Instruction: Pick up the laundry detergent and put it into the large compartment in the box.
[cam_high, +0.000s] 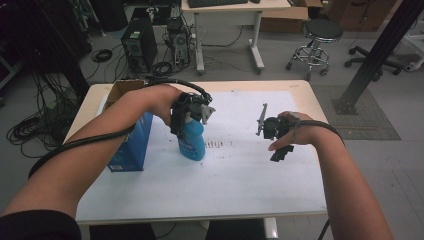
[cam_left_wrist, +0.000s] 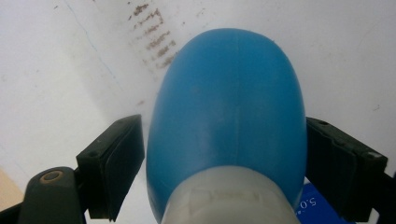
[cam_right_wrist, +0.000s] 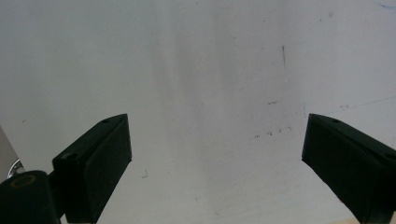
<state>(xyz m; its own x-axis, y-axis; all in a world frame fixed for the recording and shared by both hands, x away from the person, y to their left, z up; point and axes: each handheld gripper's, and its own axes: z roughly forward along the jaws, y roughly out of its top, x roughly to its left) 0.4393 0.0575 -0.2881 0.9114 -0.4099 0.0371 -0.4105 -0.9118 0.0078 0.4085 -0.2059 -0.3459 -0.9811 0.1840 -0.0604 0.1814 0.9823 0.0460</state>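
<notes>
High view first: the big white-topped table (cam_high: 240, 185) carries a blue carton (cam_high: 131, 145) at its left side, and just to the right of it stands the blue bottle (cam_high: 192, 141), upright, near the table's middle. Left gripper (cam_high: 186, 127) comes down over that bottle from above. Left gripper view puts the bottle (cam_left_wrist: 229, 112) squarely between the two black pads; the right pad seems to touch its wall, the left one shows a thin gap, so no firm clamp yet. Smooth rounded plastic, likely slippery and a bit springy, weight unknown; the shoulder under the pale cap (cam_left_wrist: 226, 198) looks the safest hold. Right gripper (cam_high: 272, 137) hovers well apart, jaws wide, empty.
</notes>
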